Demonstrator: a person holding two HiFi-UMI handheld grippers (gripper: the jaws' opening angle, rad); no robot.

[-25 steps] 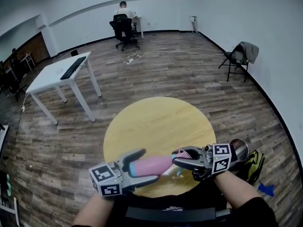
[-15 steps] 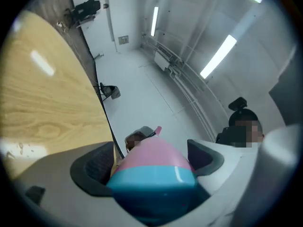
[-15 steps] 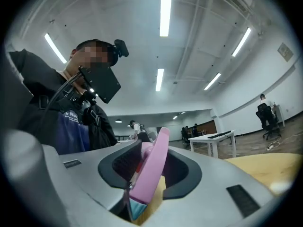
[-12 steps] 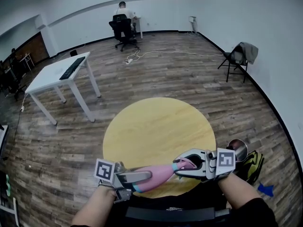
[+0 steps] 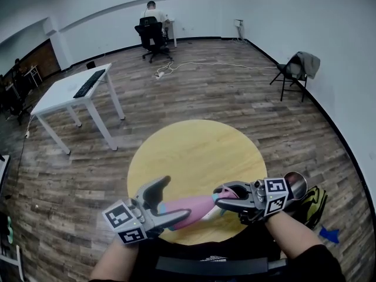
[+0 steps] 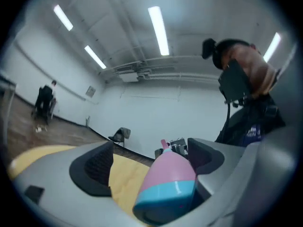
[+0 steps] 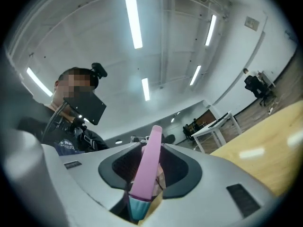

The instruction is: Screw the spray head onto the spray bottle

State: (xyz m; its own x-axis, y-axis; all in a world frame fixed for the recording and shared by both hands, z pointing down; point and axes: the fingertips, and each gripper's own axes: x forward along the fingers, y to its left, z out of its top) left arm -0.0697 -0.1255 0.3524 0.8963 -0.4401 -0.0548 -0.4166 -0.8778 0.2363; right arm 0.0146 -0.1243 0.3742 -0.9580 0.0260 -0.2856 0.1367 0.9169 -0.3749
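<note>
The right gripper clamps its 2 jaws on the pink spray head, which meets the narrow end of the spray bottle. The left gripper is released, jaws spread. The bottle's teal-banded base lies between them against 1 pad.

Low in the frame, our left gripper and right gripper are pale grey moulded shells with black pads inside the jaws. Each carries a white marker cube printed with black squares. We wear a dark top with small pale print, a black sleeve at lower right, and a black head camera trailing a thin black cable.
</note>
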